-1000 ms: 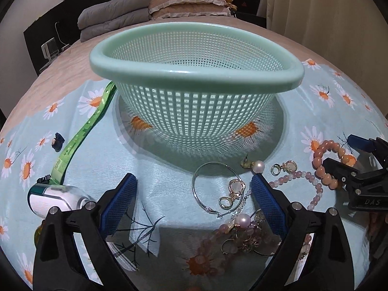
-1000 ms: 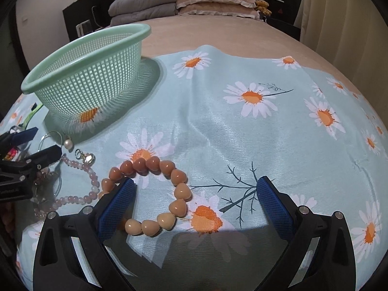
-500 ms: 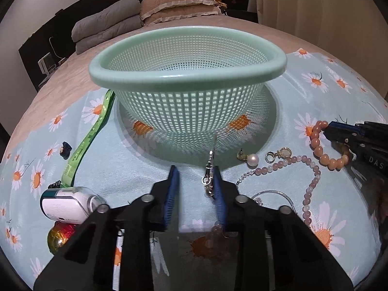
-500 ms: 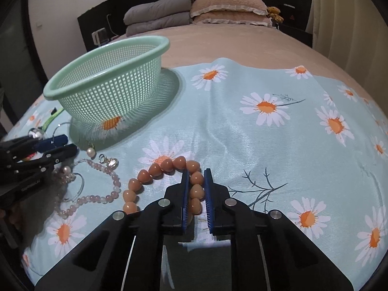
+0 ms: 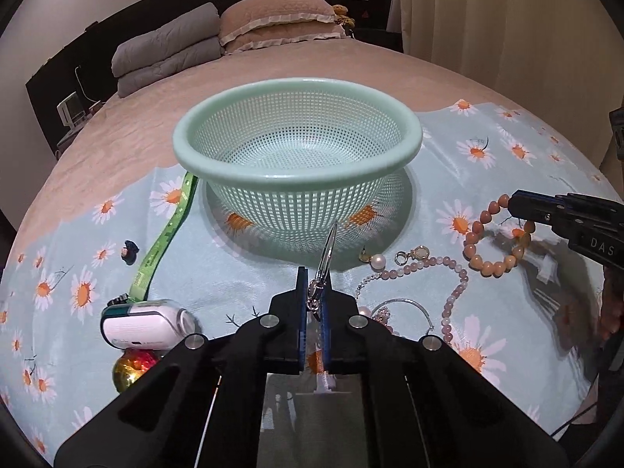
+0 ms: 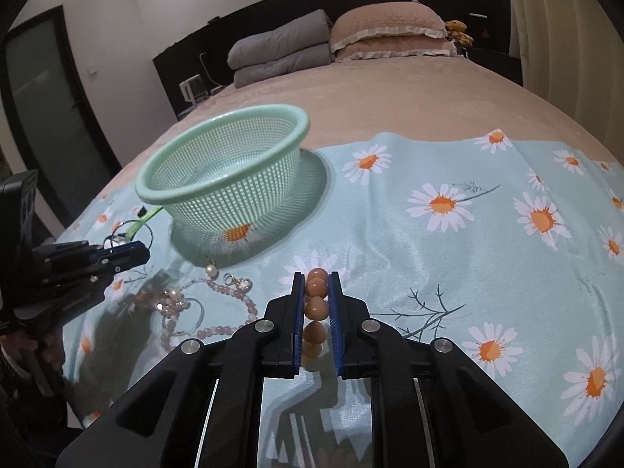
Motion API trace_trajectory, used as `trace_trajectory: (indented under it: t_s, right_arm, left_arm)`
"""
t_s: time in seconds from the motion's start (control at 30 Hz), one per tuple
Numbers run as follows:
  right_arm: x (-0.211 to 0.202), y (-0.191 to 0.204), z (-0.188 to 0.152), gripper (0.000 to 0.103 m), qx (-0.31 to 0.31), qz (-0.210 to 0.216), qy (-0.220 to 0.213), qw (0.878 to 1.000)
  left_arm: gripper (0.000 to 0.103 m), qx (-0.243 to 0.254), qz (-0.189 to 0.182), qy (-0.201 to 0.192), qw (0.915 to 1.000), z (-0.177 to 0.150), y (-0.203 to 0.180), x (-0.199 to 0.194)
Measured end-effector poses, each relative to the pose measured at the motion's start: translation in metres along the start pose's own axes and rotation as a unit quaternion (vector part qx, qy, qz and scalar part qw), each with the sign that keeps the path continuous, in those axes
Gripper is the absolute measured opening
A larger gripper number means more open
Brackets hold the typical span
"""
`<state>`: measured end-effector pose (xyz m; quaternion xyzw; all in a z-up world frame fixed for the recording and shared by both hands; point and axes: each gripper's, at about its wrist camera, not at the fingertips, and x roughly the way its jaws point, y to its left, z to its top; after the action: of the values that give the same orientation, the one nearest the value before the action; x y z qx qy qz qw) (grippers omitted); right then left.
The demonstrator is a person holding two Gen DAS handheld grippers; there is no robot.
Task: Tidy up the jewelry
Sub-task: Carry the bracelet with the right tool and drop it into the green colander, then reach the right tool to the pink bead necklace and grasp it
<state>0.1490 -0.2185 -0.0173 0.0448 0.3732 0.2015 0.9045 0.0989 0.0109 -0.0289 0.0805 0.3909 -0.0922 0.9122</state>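
Jewelry is split between both tools and the cloth right now. Closest to the left camera, the left gripper (image 5: 314,292) has its blue pads pinched tight on a thin silver hoop earring (image 5: 327,250), which sticks up edge-on above the tips, lifted off the bed. Over on the other side, the right gripper (image 6: 316,292) is clamped narrow on an orange bracelet of heart-shaped beads (image 6: 315,301), a column of beads sitting between the pads and the rest of the loop hanging below.

Just past the left tool, still lying on the pale blue daisy-print cloth (image 6: 448,257), there's a pink bead necklace (image 5: 454,277), a small pearl earring (image 5: 377,261), a gold clasp charm (image 5: 413,253) and another silver hoop (image 5: 405,308) tangled with a little cluster of pearls. Off to the left sit a white and teal gadget (image 5: 144,323), a shiny red and gold ball (image 5: 132,362) and a green printed ribbon (image 5: 163,241).

Further back, the mint green plastic mesh basket (image 5: 296,156) stands upright on the cloth, nothing visible inside it. Behind that is tan bedding with a folded grey blanket (image 5: 167,58) and frilled tan pillows (image 5: 277,19) at the headboard.
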Motion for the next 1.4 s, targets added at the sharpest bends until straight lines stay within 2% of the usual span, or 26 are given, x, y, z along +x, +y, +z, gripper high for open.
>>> trace_trajectory:
  t_s: [0.13,0.37,0.5,0.6,0.67,0.7,0.73,0.77,0.8,0.87,0.93,1.0,1.13,1.4]
  right_arm:
    - [-0.024,0.014,0.025,0.011,-0.02,0.003,-0.02,1.0]
    - [-0.071,0.051,0.091,0.011,-0.081,0.007,-0.087,0.993]
    - [-0.066,0.068,0.125,0.011,-0.103,0.03,-0.113,0.988]
    - [-0.041,0.075,0.138,0.012,-0.11,0.044,-0.114,0.986]
    - [-0.016,0.071,0.137,0.015,-0.095,0.061,-0.107,0.988]
    - [-0.002,0.066,0.134,0.032,-0.083,0.063,-0.097,0.99]
    - [0.01,0.061,0.13,0.057,-0.07,0.055,-0.088,0.992]
    - [0.018,0.057,0.125,0.066,-0.064,0.047,-0.084,0.993]
    - [0.023,0.053,0.12,0.072,-0.064,0.037,-0.086,0.994]
    - [0.024,0.046,0.113,0.074,-0.064,0.021,-0.098,0.993]
    - [0.018,0.038,0.107,0.083,-0.05,0.016,-0.106,0.993]
    - [0.009,0.03,0.102,0.084,-0.037,0.021,-0.113,0.993]
    - [-0.001,0.032,0.094,0.084,-0.057,0.019,-0.111,0.992]
    - [-0.004,0.043,0.084,0.084,-0.093,0.011,-0.096,0.991]
  left_arm:
    - [0.006,0.002,0.01,-0.023,0.9997,0.017,0.005,-0.032]
    - [0.006,0.004,0.019,-0.07,0.9974,0.061,0.025,-0.074]
    - [0.006,0.013,0.013,-0.085,0.9962,0.085,0.033,-0.072]
    - [0.006,0.012,-0.009,-0.08,0.9967,0.094,0.039,-0.051]
    - [0.019,0.009,-0.035,-0.066,0.9971,0.092,0.041,-0.029]
    - [0.038,0.008,-0.041,-0.067,0.9969,0.088,0.041,-0.02]
    - [0.056,0.002,-0.044,-0.069,0.9966,0.082,0.043,-0.014]
    - [0.062,-0.006,-0.045,-0.069,0.9966,0.076,0.046,-0.008]
    - [0.07,-0.013,-0.043,-0.063,0.997,0.07,0.049,-0.004]
    - [0.074,-0.009,-0.024,-0.057,0.998,0.058,0.049,-0.002]
    - [0.087,0.008,-0.014,-0.065,0.9977,0.047,0.048,-0.007]
    - [0.094,0.014,-0.016,-0.069,0.9974,0.038,0.047,-0.013]
    - [0.094,0.009,-0.04,-0.048,0.998,0.025,0.048,-0.012]
    - [0.094,0.009,-0.038,-0.025,0.9989,0.009,0.052,-0.001]
